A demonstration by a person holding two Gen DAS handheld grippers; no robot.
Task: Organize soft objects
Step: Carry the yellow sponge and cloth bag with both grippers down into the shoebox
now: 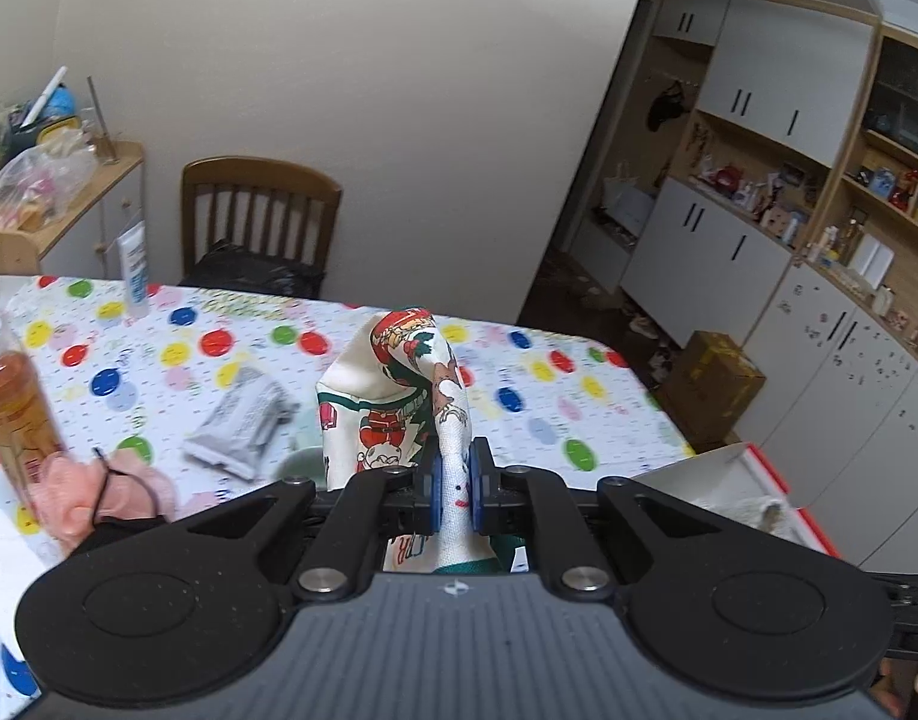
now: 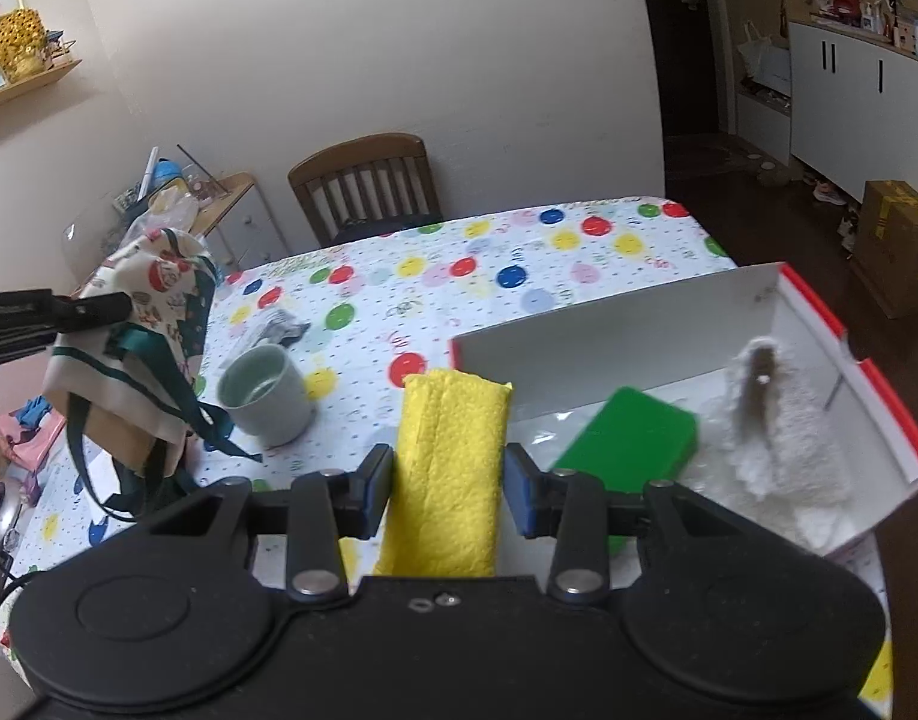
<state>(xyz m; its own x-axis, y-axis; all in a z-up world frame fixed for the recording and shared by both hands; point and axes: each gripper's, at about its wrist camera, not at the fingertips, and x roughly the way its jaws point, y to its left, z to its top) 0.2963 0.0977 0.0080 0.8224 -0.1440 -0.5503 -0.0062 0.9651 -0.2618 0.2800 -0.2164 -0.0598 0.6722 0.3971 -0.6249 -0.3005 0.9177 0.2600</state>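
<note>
2 grippers carry cloth above my table (image 2: 579, 252). My left gripper (image 1: 453, 489) pinches the Christmas-print fabric bag (image 1: 393, 396) tightly between its blue pads, bag lifted off the tabletop. My right gripper (image 2: 448, 489) clamps the folded yellow cloth (image 2: 450, 468) at a middling width, near the left wall of the white box (image 2: 609, 324). Inside the box lie a green sponge (image 2: 630, 438) and, right of it, a white fluffy cloth (image 2: 783, 450). Farther left stands a grey-green mug (image 2: 267, 393), with a grey cloth (image 1: 240, 426) beyond it.
</note>
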